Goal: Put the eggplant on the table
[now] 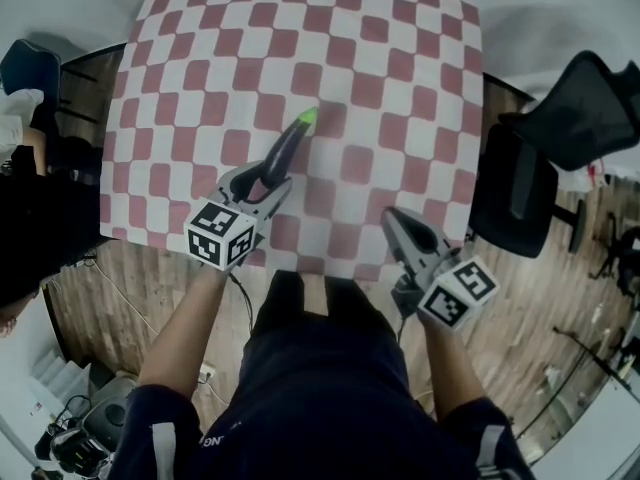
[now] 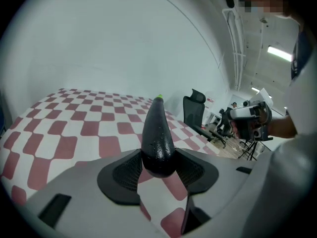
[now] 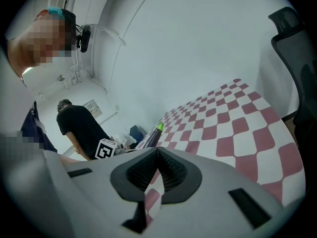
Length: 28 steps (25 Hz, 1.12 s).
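So the eggplant [image 1: 288,150] isn't down yet. It's pinched in the left tongs [image 1: 268,182], with the pads clamped on either side of its fat dark end. In the left gripper view you can see the eggplant [image 2: 157,135] sticking straight out from the left tongs [image 2: 158,171], so its long axis basically carries on the line of the tongs. The green stem tip points away toward the far edge of the bench [image 1: 420,78].

From the head view it hangs over the near-left part of the bench, a bit in from the near edge, above the red and white checked cloth [image 1: 230,58]. I can't tell whether the underside is touching the cloth, but cloth shows under it between the jaws, so I'd guess it's in the air.

The right tongs [image 1: 398,224] are pressed together with nothing in them, sitting over the near edge toward the right, well apart from the eggplant. The left hand has it all.

My read: what matters is that the bench is straight below, so lower it lengthwise and let go.
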Available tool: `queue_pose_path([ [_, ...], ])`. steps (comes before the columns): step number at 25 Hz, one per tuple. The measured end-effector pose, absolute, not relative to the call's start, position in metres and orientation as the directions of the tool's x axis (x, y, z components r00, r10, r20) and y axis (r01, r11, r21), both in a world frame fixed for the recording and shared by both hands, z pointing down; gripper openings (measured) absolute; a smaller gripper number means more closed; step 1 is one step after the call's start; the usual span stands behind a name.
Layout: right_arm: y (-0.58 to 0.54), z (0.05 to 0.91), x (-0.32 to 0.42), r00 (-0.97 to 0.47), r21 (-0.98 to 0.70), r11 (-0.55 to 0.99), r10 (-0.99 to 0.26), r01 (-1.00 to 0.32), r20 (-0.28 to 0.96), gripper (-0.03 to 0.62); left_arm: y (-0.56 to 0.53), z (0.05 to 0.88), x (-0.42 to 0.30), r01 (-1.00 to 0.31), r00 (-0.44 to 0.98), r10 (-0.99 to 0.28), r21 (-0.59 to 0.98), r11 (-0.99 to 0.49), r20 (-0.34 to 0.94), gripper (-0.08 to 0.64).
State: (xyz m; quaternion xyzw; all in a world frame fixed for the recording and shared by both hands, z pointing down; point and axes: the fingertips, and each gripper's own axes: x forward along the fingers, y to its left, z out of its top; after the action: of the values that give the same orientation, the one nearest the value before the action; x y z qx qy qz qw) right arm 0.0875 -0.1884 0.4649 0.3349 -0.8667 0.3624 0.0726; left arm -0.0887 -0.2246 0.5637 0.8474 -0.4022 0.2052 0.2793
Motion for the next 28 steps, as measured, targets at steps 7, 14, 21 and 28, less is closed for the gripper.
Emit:
queue_pose_path([
  [7,-0.200,0.488,0.102,-0.759,-0.598,0.481,-0.512,-0.641,0.402,0.017,-0.244,0.626,-0.083,-0.815,0.523,-0.480,0.249,-0.523,0.704,0.229],
  [14,-0.209,0.501,0.114,-0.751,-0.611,0.453,-0.510,-0.649,0.420,0.017,-0.251,0.659,-0.079,-0.819,0.457,-0.406,0.197,-0.539,0.791,0.229],
  [21,-0.213,0.506,0.115,-0.754,-0.622,0.447,-0.509,-0.643,0.415,0.017,-0.245,0.678,-0.079,-0.826,0.407,-0.341,0.183,-0.533,0.847,0.229],
  [28,-0.214,0.510,0.114,-0.755,-0.626,0.442,-0.506,-0.642,0.417,0.017,-0.244,0.683,-0.082,-0.824,0.366,-0.310,0.151,-0.546,0.877,0.230],
])
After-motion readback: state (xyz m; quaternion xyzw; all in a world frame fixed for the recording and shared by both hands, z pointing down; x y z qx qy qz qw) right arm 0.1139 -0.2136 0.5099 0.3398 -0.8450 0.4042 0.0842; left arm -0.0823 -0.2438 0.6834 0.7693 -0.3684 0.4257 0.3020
